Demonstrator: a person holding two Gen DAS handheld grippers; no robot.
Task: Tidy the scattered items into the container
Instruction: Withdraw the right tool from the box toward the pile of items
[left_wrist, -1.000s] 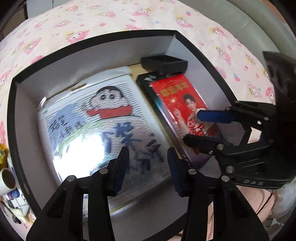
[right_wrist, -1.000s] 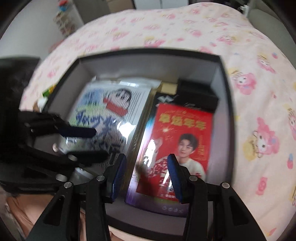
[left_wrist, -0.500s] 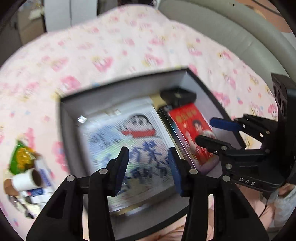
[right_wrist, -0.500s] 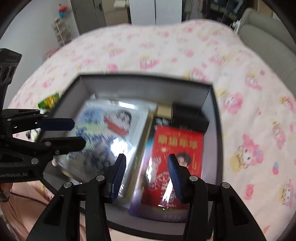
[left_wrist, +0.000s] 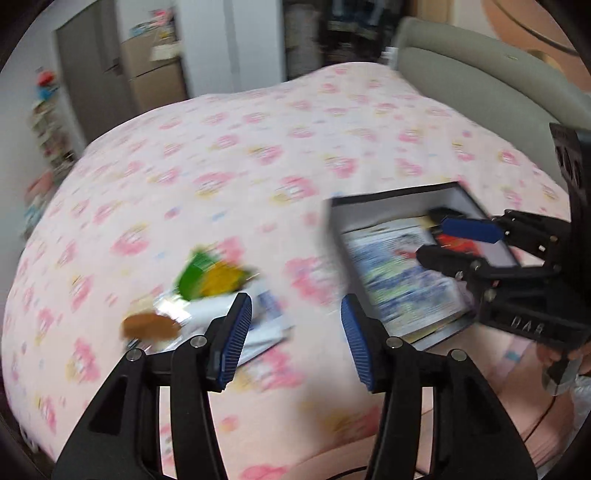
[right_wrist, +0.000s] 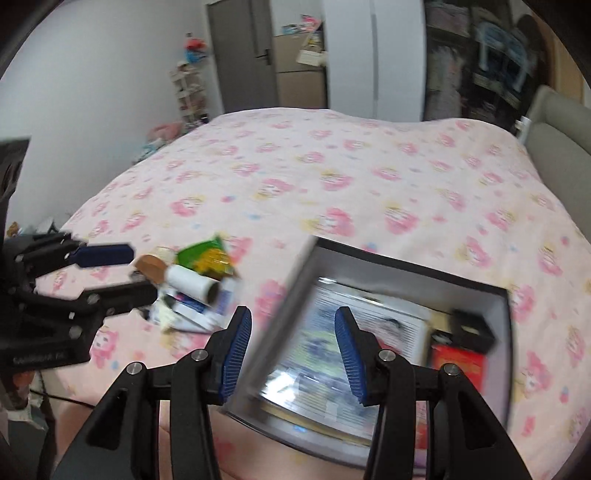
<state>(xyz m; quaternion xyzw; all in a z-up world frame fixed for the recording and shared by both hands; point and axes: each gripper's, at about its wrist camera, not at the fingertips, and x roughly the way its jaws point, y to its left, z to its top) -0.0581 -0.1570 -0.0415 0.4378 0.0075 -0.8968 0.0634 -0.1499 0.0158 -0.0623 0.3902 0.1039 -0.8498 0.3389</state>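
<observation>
left tongs (left_wrist: 291, 332): blue pads apart, nothing between them. Aimed over the bed (left_wrist: 229, 155), with the loose pile just ahead and slightly to their left.
right tongs (right_wrist: 291, 341): pads apart, nothing clamped. They hang over the near left edge of the container (right_wrist: 491, 295); its left wall shows between the pads.
container: open dark box on the bed, ahead-right of the left tongs and directly under and ahead of the right tongs. Already holds a large printed sheet (right_wrist: 332, 347), a red card (right_wrist: 458, 360) and a small black box (right_wrist: 471, 328).
scattered items: one cluster on the bed outside the box, off its left wall. Green-yellow packet (right_wrist: 207, 258), white tube (right_wrist: 192, 284), brown round piece (right_wrist: 151, 267), flat white-blue packs (right_wrist: 192, 310) underneath. Blurred, so finer detail is unreadable.
key relation: pile sits ahead-left of both tongs, but the left tongs are much nearer; in the right wrist view their tips reach to the pile's left edge. Right tongs are well apart from it, with the box wall in between.
long axis: tube runs roughly left-right across the left tongs' line of approach, open end toward the box.
call: pile remains outside, so tidying looks unfinished. The left side is the better placed for it.
</observation>
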